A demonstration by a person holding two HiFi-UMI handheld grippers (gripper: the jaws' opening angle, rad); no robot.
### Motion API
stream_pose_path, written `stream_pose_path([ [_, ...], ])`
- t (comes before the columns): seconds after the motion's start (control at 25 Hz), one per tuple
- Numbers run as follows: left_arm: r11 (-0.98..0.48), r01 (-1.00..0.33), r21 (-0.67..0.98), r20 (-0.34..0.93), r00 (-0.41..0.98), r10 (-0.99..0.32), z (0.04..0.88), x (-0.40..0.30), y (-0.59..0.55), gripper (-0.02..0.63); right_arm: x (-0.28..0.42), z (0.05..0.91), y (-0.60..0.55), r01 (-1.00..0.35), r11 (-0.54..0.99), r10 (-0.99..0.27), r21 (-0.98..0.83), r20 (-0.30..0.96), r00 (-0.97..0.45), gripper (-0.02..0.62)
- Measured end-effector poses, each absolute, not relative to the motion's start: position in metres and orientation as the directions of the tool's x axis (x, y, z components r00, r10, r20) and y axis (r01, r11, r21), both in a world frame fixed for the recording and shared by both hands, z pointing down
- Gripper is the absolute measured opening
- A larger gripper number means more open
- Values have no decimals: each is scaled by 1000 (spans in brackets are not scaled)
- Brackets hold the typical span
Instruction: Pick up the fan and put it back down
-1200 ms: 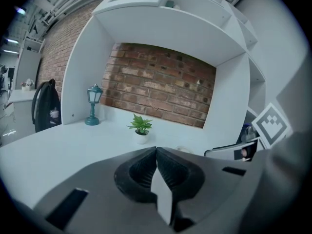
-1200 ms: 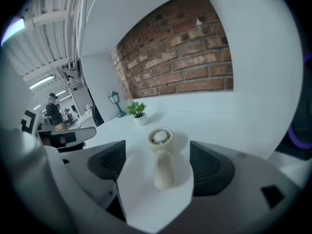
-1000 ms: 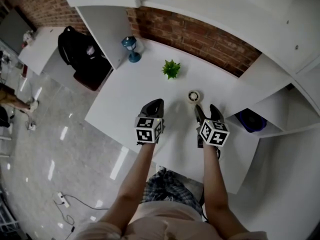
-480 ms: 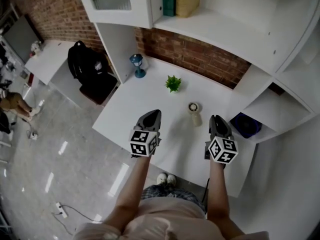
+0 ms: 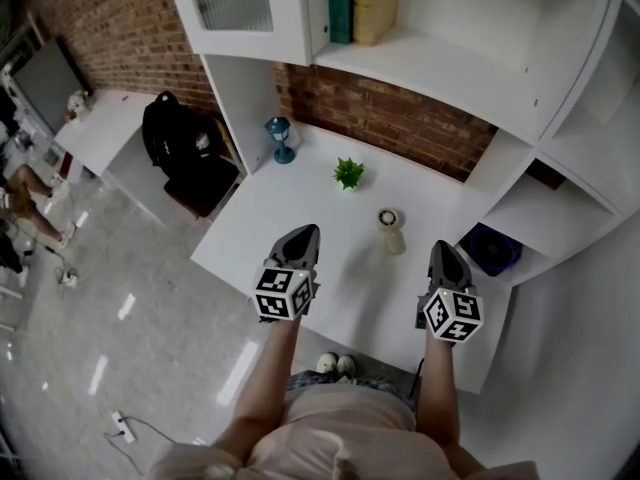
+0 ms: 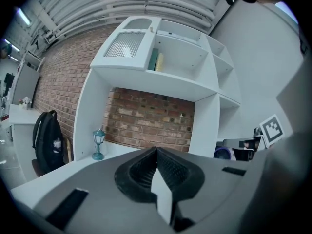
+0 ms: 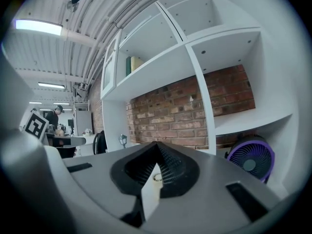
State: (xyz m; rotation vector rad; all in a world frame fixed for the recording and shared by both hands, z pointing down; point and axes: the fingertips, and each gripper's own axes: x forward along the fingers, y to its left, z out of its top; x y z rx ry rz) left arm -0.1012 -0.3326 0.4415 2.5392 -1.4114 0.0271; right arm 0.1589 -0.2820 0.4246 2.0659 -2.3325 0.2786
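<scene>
The small beige fan point(image 5: 389, 221) stands upright on the white desk point(image 5: 300, 198), in front of the two grippers and between them. My right gripper point(image 5: 443, 250) hangs to the fan's right and nearer me, well apart from it. Its jaws have just been closing and now meet with nothing between them point(image 7: 156, 145). Through their notch a small ring of the fan point(image 7: 156, 177) shows. My left gripper point(image 5: 305, 234) hovers over the desk's near left part, jaws together and empty point(image 6: 156, 150).
A green plant point(image 5: 348, 173) and a blue lantern point(image 5: 282, 138) stand near the brick wall. A purple fan point(image 5: 490, 248) sits in the low right shelf compartment. Books point(image 5: 362, 3) stand on the upper shelf. A black backpack point(image 5: 180, 138) rests at the left.
Both grippers have drawn back from the fan towards me. The right one, open beside the fan a second ago, has moved off to the right and shut. The fan stays on the desk.
</scene>
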Motion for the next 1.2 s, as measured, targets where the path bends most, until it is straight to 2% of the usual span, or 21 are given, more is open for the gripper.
stream_pose_path([
  [1.2, -505, -831, 234, 125, 541, -832, 445, -109, -320, 28, 159, 421, -265, -990, 103, -985, -95, 130, -115, 14],
])
